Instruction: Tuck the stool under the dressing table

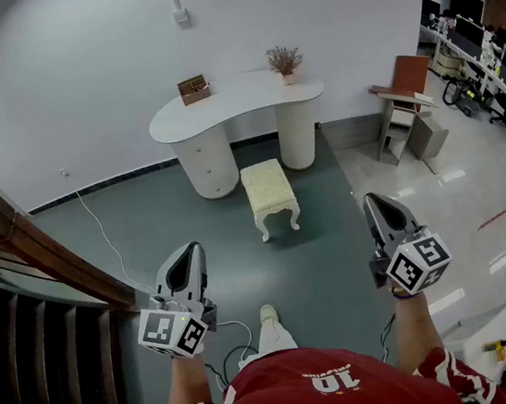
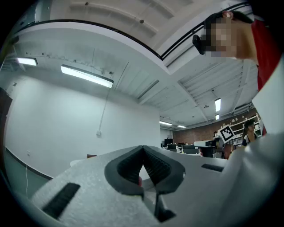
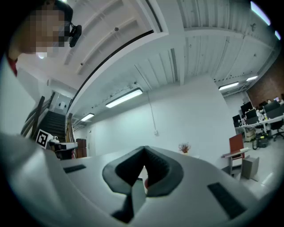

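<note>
A cream cushioned stool (image 1: 270, 194) with white curved legs stands on the grey-green floor in front of the white kidney-shaped dressing table (image 1: 235, 110), its near part out from under the tabletop. My left gripper (image 1: 186, 258) is held low at the left, well short of the stool, jaws shut and empty. My right gripper (image 1: 379, 203) is level with it at the right, also shut on nothing. Both gripper views look over the closed jaws toward the white back wall. The left gripper (image 2: 143, 148) and the right gripper (image 3: 144, 150) show tips meeting.
On the table stand a small brown box (image 1: 193, 89) and a dried-flower pot (image 1: 285, 61). A dark wooden stair rail (image 1: 46, 258) runs at the left. A chair and side table (image 1: 403, 105) stand to the right, with desks (image 1: 480, 52) beyond. Cables (image 1: 110, 244) trail on the floor.
</note>
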The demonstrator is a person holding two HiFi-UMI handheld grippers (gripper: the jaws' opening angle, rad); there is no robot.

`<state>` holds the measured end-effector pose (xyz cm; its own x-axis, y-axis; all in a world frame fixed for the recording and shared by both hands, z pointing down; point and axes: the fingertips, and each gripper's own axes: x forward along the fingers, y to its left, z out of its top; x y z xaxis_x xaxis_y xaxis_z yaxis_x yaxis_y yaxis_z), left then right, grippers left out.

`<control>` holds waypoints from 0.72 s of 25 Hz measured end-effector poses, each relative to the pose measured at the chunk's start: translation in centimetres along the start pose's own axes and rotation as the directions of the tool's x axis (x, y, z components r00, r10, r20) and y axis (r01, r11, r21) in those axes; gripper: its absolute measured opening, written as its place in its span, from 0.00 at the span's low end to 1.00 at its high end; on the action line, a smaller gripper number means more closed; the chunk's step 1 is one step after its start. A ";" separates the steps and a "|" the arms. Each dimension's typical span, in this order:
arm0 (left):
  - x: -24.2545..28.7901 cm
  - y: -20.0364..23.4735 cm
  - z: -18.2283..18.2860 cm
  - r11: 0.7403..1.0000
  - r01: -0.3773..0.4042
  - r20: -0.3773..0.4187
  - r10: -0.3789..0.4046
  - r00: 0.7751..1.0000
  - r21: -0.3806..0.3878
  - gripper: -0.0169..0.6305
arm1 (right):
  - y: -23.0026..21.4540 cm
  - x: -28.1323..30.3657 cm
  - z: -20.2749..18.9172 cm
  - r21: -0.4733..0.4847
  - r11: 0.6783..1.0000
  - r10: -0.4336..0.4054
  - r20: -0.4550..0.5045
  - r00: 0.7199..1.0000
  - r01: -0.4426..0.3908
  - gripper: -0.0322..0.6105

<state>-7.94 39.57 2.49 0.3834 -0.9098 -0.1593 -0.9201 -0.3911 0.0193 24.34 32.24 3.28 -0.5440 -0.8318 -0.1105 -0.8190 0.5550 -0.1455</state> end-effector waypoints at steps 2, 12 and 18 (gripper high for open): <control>-0.3 -0.2 -0.2 1.000 -0.004 0.005 0.004 1.000 -0.001 0.03 | 0.2 0.0 -0.2 -0.010 1.000 -0.001 -0.015 1.000 0.001 0.05; -1.8 -0.6 -0.5 1.000 -0.007 0.013 0.007 1.000 -0.005 0.03 | 2.3 -0.8 -0.5 -0.043 0.999 0.017 -0.022 1.000 -0.018 0.05; -2.0 -0.5 -1.1 0.999 0.005 0.009 -0.004 1.000 -0.037 0.03 | 3.6 -0.9 -0.8 -0.032 0.996 0.082 -0.017 0.996 -0.083 0.05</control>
<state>-8.21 41.47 3.89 0.3867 -0.9067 -0.1683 -0.9147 -0.4003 0.0550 21.70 34.99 3.62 -0.6126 -0.7833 -0.1054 -0.7766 0.6213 -0.1040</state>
